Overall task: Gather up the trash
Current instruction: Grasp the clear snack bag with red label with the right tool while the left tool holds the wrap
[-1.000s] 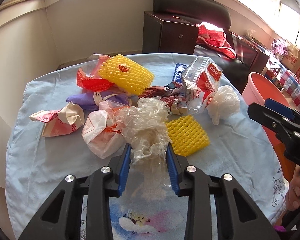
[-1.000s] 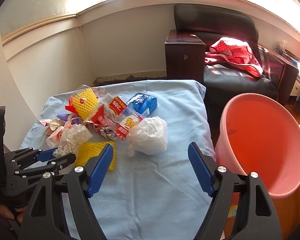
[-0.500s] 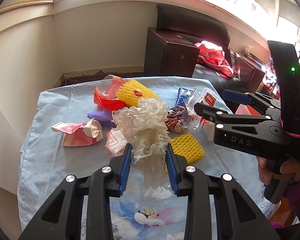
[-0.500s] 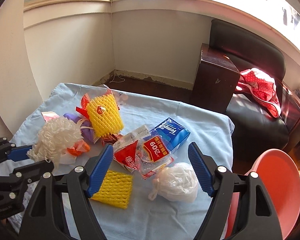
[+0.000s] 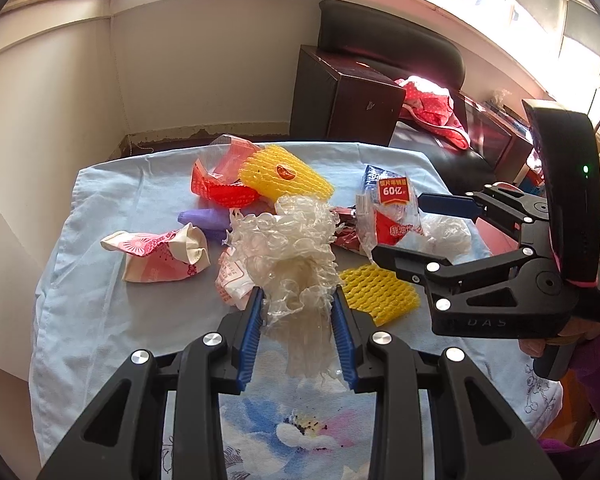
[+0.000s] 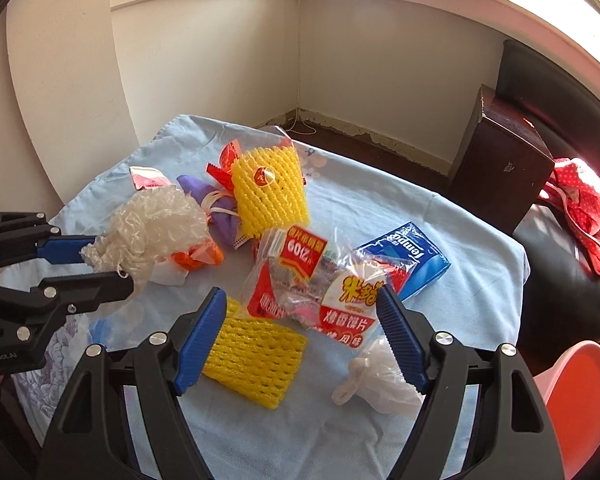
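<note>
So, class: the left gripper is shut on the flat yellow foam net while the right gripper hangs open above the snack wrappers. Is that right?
Not quite. The left gripper is shut on the crumpled clear plastic wrap, as the left wrist view shows; the flat yellow foam net lies on the table. The right gripper does hang open above the snack wrappers.

wrappers (image 6: 320, 288) on table (image 6: 476, 240), bucket (image 6: 580, 400) right

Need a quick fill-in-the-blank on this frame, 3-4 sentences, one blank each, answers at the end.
1. The left gripper is shut on a crumpled wad of clear ____ wrap.
2. The right gripper has its fingers ____, holding nothing.
3. The flat foam net below the right gripper is ____ in colour.
4. The bin at the table's right edge is ____.

Missing words: plastic; open; yellow; pink
</note>
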`<state>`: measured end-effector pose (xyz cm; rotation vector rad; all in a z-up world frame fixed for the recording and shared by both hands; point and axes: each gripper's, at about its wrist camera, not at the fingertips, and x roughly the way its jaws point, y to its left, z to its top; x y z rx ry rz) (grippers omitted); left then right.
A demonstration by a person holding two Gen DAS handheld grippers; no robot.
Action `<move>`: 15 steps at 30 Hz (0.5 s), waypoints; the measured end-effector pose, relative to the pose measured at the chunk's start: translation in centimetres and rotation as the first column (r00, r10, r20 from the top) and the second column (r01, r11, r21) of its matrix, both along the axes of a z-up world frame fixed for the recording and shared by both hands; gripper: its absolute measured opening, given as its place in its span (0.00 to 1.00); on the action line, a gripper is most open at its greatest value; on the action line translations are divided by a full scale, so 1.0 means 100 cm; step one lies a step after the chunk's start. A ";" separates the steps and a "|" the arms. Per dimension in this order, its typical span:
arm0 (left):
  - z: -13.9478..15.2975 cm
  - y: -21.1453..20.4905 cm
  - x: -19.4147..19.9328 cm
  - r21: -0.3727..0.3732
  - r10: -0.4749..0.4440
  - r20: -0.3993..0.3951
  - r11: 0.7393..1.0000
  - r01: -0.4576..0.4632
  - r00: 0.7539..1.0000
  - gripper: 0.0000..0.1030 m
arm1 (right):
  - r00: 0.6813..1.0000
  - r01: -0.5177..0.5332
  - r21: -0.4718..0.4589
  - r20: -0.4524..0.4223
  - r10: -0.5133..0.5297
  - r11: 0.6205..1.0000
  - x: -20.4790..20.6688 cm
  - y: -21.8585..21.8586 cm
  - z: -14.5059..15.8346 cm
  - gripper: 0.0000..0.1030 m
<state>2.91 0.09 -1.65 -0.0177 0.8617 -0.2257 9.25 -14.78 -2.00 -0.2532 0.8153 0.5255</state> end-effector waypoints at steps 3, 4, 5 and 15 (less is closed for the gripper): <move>-0.002 0.001 0.002 0.002 0.004 -0.003 1.000 -0.004 1.000 0.32 | 0.999 0.028 -0.044 0.018 -0.028 0.999 -0.001 0.001 -0.008 0.71; -0.003 0.001 0.003 0.002 0.005 -0.004 1.000 -0.005 1.000 0.32 | 0.999 0.039 -0.038 0.013 -0.039 0.999 0.000 -0.001 -0.009 0.65; -0.003 0.001 0.003 0.001 0.005 -0.007 1.000 -0.005 1.000 0.32 | 0.999 0.053 -0.023 0.003 -0.053 0.998 0.002 -0.003 -0.010 0.65; -0.004 0.001 0.004 -0.003 -0.001 0.000 1.000 0.001 1.000 0.32 | 0.988 0.141 0.177 -0.086 -0.127 0.974 0.010 -0.028 -0.007 0.17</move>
